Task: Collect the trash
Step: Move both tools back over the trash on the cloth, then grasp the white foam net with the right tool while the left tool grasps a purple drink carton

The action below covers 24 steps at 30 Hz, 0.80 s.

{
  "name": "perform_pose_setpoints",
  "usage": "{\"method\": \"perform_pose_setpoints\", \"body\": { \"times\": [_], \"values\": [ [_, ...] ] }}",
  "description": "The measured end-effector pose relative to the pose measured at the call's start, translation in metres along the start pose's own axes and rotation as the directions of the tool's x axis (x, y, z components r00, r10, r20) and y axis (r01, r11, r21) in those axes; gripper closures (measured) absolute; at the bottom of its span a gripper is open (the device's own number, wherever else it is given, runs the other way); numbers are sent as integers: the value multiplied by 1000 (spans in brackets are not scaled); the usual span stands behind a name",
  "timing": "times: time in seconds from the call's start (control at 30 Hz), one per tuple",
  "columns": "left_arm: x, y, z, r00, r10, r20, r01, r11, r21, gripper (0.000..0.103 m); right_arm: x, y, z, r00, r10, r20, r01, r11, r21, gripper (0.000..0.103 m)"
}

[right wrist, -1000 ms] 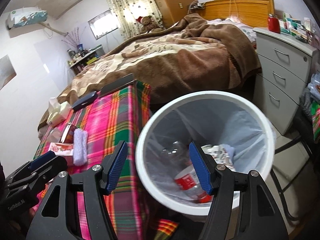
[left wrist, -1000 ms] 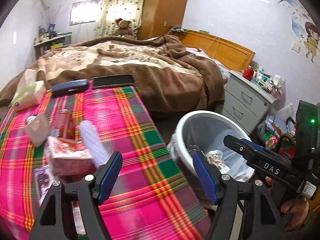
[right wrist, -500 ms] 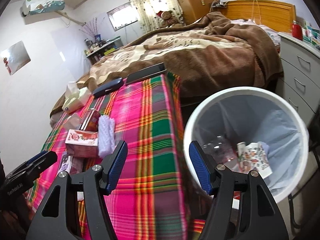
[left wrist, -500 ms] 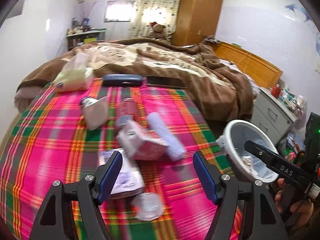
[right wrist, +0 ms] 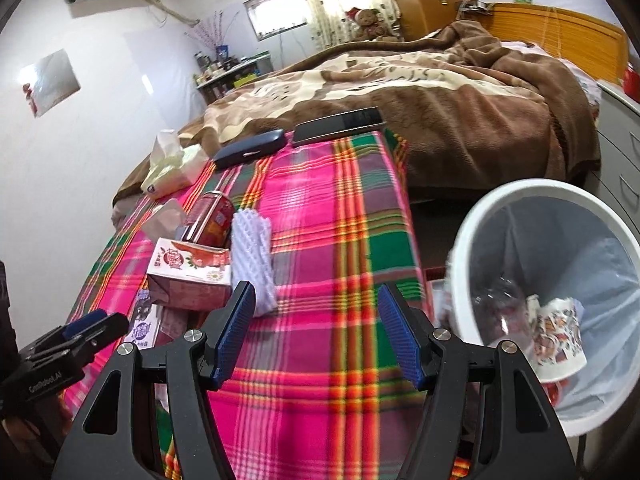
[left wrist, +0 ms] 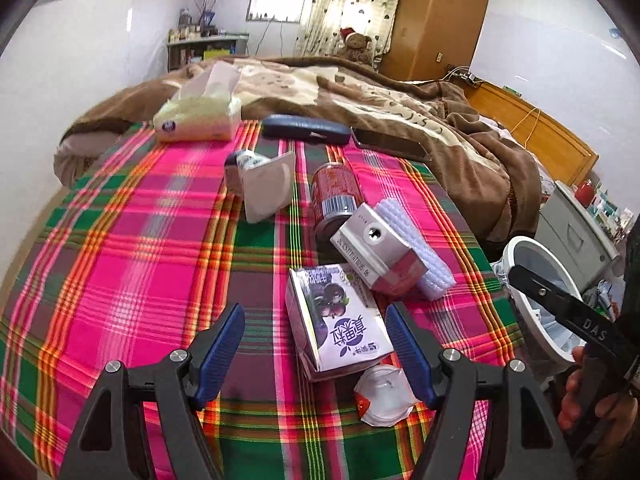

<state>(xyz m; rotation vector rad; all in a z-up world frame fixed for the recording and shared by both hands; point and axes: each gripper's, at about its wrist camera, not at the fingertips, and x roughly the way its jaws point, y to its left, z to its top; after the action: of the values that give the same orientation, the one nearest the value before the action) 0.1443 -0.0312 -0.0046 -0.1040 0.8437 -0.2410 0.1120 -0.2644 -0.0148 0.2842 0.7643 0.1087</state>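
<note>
Plaid-covered bench [left wrist: 132, 264] carrying a cluster of litter at centre; white trash bin [right wrist: 472, 248] standing off its right edge, already holding a patterned paper cup [right wrist: 556, 336] and a clear bottle. Left tongs [left wrist: 316, 354] released, empty, hovering low over the bench's near edge. Purple juice carton [left wrist: 340, 324] lying flat straight ahead at twelve o'clock, partly between the blue pads, long axis running from eleven to five o'clock, so slightly skewed to the jaw line. Clear jelly cup [left wrist: 384, 396] touching the carton's near corner, at about four o'clock from it. Right tongs [right wrist: 318, 338] likewise spread and empty, over bare cloth, bin at three o'clock, red-and-white carton [right wrist: 192, 276] at ten o'clock. Left tongs judged much the nearer for the purple carton; probably a small twist needed to square the pads across its narrow sides.
</note>
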Motion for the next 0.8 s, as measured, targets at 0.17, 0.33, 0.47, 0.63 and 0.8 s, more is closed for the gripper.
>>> {"method": "perform_pose_setpoints", "body": {
  "times": [0.17,0.33,0.47,0.63,0.8],
  "values": [
    [17,0,-1,999,-1,-43,2,1000,7,30,14,7,6,1000,15,-22,-15,1000,-16,38],
    [24,-2,3,998,-13,-55,15,1000,27,30,27,15,13,999,12,-42,-14,999,-42,38],
    [32,1,5,997,-26,-73,26,1000,4,30,39,22,18,998,27,-65,-31,997,-63,38],
    [37,6,8,996,-42,-73,42,999,-2,30,54,31,19,994,28,-104,-37,995,-90,38],
    [39,11,11,995,-46,-86,45,999,-14,28,64,35,21,991,25,-133,-40,993,-109,38]
  ]
}}
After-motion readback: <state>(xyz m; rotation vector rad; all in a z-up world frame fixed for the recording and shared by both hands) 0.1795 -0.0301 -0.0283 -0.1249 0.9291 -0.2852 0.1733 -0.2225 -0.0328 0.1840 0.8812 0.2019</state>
